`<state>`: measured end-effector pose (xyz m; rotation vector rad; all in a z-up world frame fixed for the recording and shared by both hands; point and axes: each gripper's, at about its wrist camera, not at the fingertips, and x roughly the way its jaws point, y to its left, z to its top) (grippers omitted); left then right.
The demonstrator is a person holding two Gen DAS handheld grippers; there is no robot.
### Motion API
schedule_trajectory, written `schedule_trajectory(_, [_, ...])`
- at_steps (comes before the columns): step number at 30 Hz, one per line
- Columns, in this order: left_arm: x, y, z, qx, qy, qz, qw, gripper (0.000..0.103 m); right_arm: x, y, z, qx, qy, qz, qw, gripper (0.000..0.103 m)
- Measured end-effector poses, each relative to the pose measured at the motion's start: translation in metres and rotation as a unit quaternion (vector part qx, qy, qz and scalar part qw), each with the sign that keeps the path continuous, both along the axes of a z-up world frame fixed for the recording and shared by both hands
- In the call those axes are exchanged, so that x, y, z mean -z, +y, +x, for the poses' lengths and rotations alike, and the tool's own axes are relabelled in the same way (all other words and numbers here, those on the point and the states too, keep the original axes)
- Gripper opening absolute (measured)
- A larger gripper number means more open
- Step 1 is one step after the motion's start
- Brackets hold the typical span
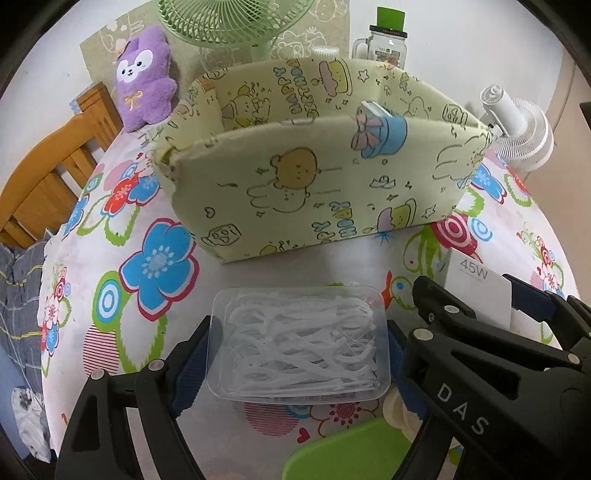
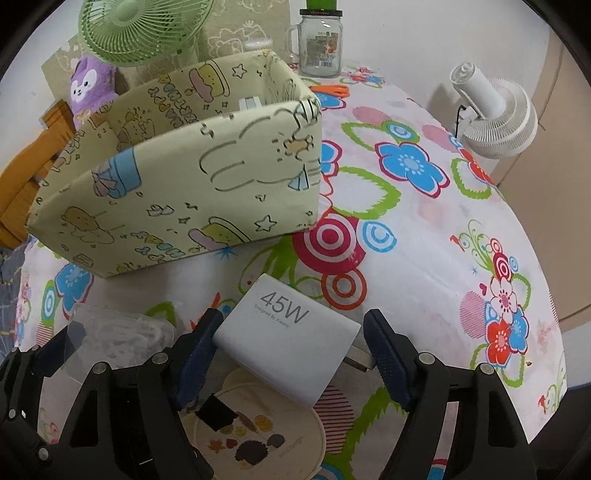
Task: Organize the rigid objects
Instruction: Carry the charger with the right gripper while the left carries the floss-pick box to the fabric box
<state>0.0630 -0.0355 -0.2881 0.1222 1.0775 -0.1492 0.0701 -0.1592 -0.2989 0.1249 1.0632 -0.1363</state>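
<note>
Left claw (image 1: pixel 299 354) clenched on the clear rectangular plastic box of white floss picks (image 1: pixel 298 345), blue pads pressed to both short sides. Box held just above the counter (image 1: pixel 236 284), its far edge facing the near wall of the pale yellow cartoon-print fabric bin (image 1: pixel 314 188), which stood straight ahead of the claw with a strip of open cloth between. Under the claw's right side lay a flat green plastic lid (image 1: pixel 351 450).

Right claw (image 2: pixel 291 343) stood released, jaws spread around the white rectangular charger block (image 2: pixel 291 332); left pad touching or nearly touching its corner, right pad apart from it beside the metal prongs. Charger lay tilted, partly over a round cream coaster with animal drawings (image 2: pixel 258 435). Bin sat ahead and left of this claw; ahead and right the cloth ran open to the counter's curved edge.

Counter covered in white cloth with blue, red and green flower print. Beyond the bin: green mesh desk fan (image 2: pixel 144 29), purple plush animal (image 1: pixel 144 77), glass handled jar with green-topped lid (image 2: pixel 319 44). Far right, a white ribbed fan (image 2: pixel 495 118) near the edge. Wooden chair (image 1: pixel 55 173) off left.

Writing: charger "45W", small line beneath too fine to be sure. Bin "HAPPY BIRTHDAY". Right claw's arm lettered "DAS".
</note>
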Motion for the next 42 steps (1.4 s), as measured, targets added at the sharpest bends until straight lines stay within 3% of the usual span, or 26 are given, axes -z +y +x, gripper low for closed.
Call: schedule_trajectory(42, [-0.108, 0.009, -0.025, -0.008, -0.062, -0.036, 0.9974, 0.087, -0.116, 0.007, -0.028, -0.012, -0.077, -0.001, 0.997, 0.08])
